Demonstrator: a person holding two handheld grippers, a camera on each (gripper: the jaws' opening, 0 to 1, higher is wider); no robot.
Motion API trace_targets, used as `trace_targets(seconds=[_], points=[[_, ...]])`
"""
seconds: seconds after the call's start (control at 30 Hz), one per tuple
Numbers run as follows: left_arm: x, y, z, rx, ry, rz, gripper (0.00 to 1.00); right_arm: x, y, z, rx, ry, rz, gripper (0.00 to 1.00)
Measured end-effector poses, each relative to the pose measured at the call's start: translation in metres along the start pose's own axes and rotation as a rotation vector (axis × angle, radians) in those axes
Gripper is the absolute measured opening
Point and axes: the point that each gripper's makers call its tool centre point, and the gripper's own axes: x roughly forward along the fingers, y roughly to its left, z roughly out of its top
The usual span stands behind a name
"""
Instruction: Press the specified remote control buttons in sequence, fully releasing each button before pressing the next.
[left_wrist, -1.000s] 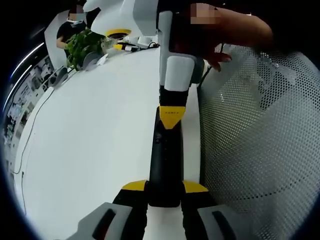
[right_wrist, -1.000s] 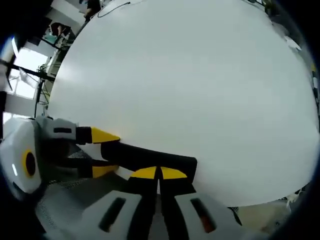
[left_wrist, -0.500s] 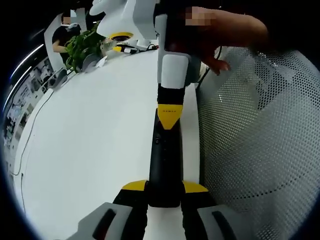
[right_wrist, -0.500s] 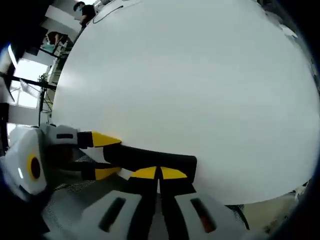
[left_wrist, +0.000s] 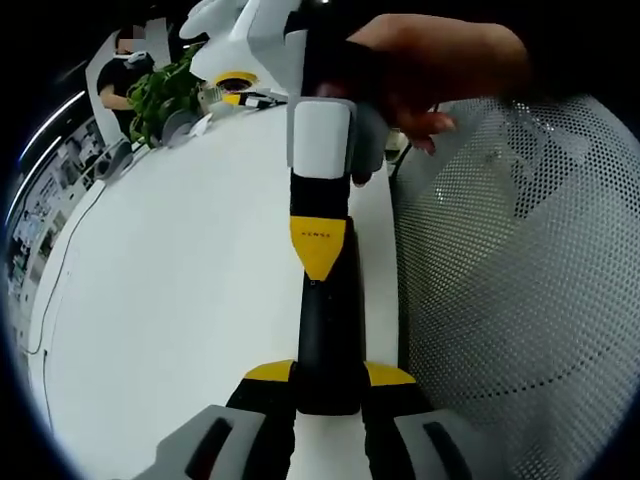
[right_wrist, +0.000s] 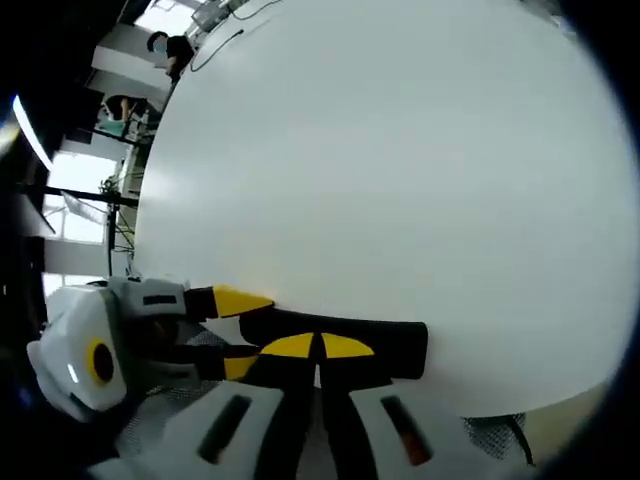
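A long black remote (left_wrist: 328, 320) lies over the white table (left_wrist: 180, 280) near its right edge. My left gripper (left_wrist: 328, 375) is shut on its near end, a yellow tip on each side. My right gripper (left_wrist: 318, 245) comes down from above in a person's hand (left_wrist: 440, 60), shut, with its yellow tip resting on the remote's top face about halfway along. In the right gripper view the remote (right_wrist: 395, 340) lies crosswise under my right gripper (right_wrist: 318, 347), whose jaws are together. There my left gripper (right_wrist: 240, 333) clamps the remote's left end.
A white mesh chair back (left_wrist: 520, 280) stands close along the table's right edge. A green plant (left_wrist: 160, 85) and small yellow and white items (left_wrist: 235, 80) sit at the table's far end. The broad white tabletop (right_wrist: 380, 160) stretches away beyond the remote.
The right gripper's tip has slid along the remote toward my left gripper. The left gripper keeps its hold and the remote has not shifted in it.
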Motion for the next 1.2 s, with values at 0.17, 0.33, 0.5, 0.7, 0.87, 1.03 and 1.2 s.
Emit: trace_targets(seconds=[0.17,0.33,0.5,0.7,0.87,1.03,1.2], points=[[0.0004,-0.0004,0.0008,0.005,0.000,-0.001,0.25,-0.0013,-0.0001,0.0040,-0.046,-0.026,-0.026,0.00],[0.0008,-0.0009,0.0017,0.000,-0.002,-0.001,0.25,-0.0019,-0.0029,0.0057,-0.055,-0.035,-0.039,0.00],[0.0011,-0.0010,0.0022,-0.003,-0.002,-0.001,0.25,-0.0012,-0.0032,0.0063,-0.058,-0.035,-0.037,0.00],[0.0011,-0.0007,0.0019,0.000,0.001,-0.001,0.25,0.0006,-0.0016,0.0075,-0.061,-0.049,-0.029,0.00],[0.0011,-0.0004,0.0020,0.002,-0.003,-0.003,0.25,0.0019,0.0010,0.0077,-0.118,-0.059,-0.049,0.00],[0.0010,-0.0002,0.0022,0.001,-0.004,-0.003,0.25,0.0031,0.0012,0.0084,-0.192,-0.066,-0.086,0.00],[0.0010,0.0003,0.0024,0.000,-0.003,-0.004,0.25,0.0044,0.0014,0.0091,-0.270,-0.069,-0.125,0.00]])
